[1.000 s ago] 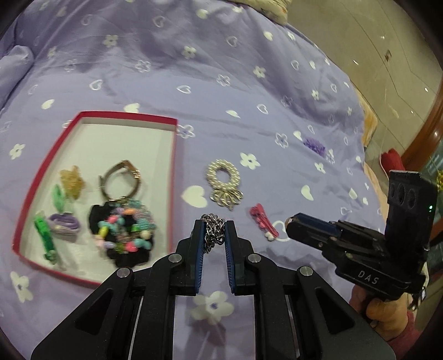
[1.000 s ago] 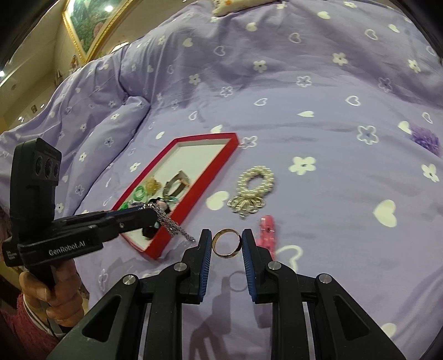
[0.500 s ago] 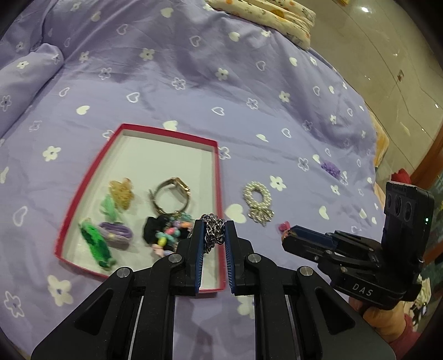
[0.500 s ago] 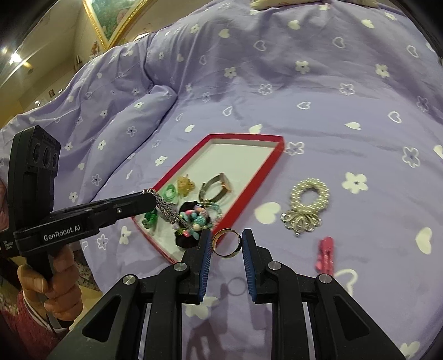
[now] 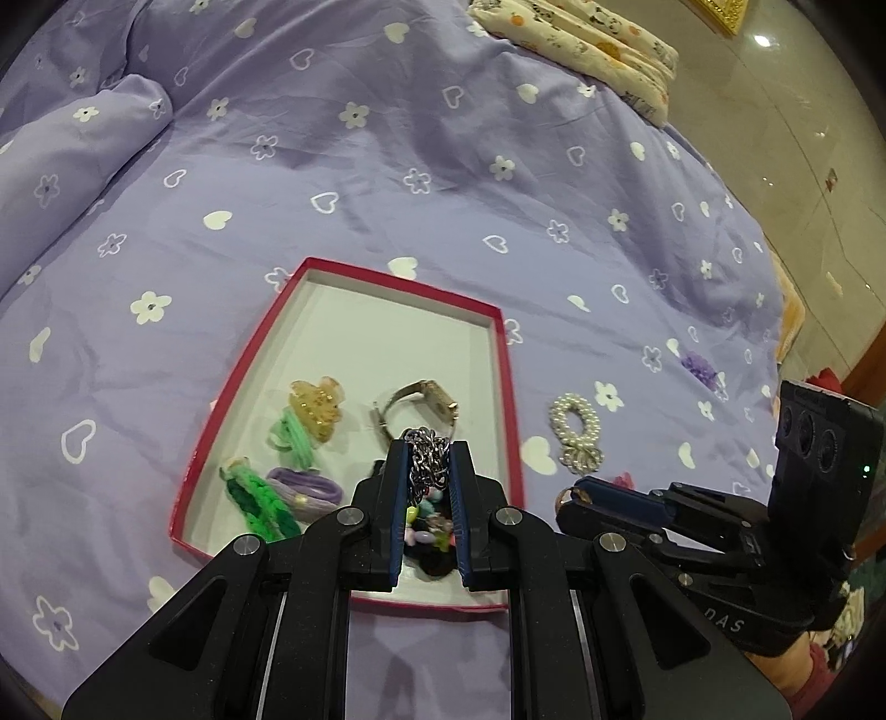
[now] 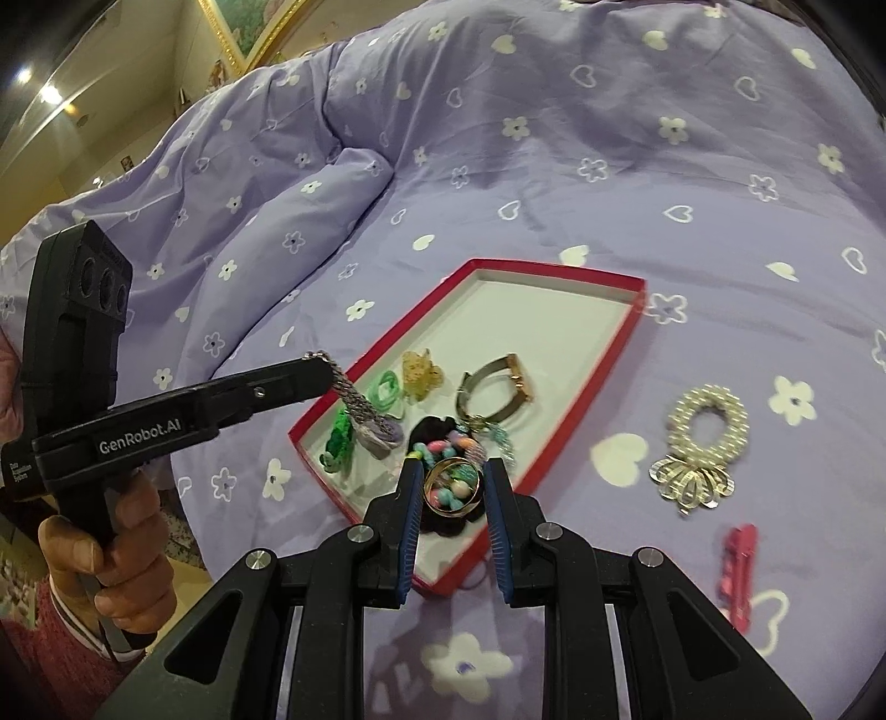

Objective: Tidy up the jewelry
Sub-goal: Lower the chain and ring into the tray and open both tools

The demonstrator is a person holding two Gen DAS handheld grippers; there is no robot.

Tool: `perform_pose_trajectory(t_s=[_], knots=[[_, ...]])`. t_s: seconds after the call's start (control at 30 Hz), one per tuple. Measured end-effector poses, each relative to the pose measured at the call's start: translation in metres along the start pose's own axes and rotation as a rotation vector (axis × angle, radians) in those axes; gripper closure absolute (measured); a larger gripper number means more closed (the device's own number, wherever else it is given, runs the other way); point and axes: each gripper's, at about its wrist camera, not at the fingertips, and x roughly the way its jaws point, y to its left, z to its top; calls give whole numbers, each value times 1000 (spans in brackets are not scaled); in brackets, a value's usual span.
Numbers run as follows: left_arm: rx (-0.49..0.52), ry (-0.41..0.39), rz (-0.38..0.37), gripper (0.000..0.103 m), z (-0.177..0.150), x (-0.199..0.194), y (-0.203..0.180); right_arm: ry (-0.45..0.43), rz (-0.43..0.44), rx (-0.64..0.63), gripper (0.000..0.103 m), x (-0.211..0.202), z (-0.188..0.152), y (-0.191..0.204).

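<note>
A red-rimmed box (image 5: pixel 501 354) (image 6: pixel 626 354) with a white floor lies on the purple bedspread. It holds a watch (image 5: pixel 426 396) (image 6: pixel 498 382), a yellow clip (image 5: pixel 318 407), green and purple hair ties and a black scrunchie with coloured beads (image 6: pixel 443 437). My left gripper (image 5: pixel 426 448) is shut on a silver chain (image 5: pixel 426 459) (image 6: pixel 354 396) and holds it above the box's near part. My right gripper (image 6: pixel 451 479) is shut on a gold ring (image 6: pixel 451 490) above the box's near corner.
On the bedspread right of the box lie a pearl bracelet with a silver bow (image 6: pixel 703 437) (image 5: pixel 576 429), a pink hair clip (image 6: pixel 739 565) and a small purple flower piece (image 5: pixel 700 368). A folded patterned cloth (image 5: pixel 581 44) lies at the far edge of the bed.
Both grippers have moved left, from over the bedspread beside the box to above the box's near part, each still holding its piece. The chain hangs over the box now.
</note>
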Motion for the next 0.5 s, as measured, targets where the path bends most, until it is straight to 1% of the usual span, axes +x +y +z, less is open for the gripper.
perform_pose_trajectory(t_s=[0.27,0.5], knots=[[-34,23,25,91,-3,12,22,56,10,-41,81,36,3,13],[-61,31,44,91,-1,19,42,63,-5,-40,81,53,12,9]])
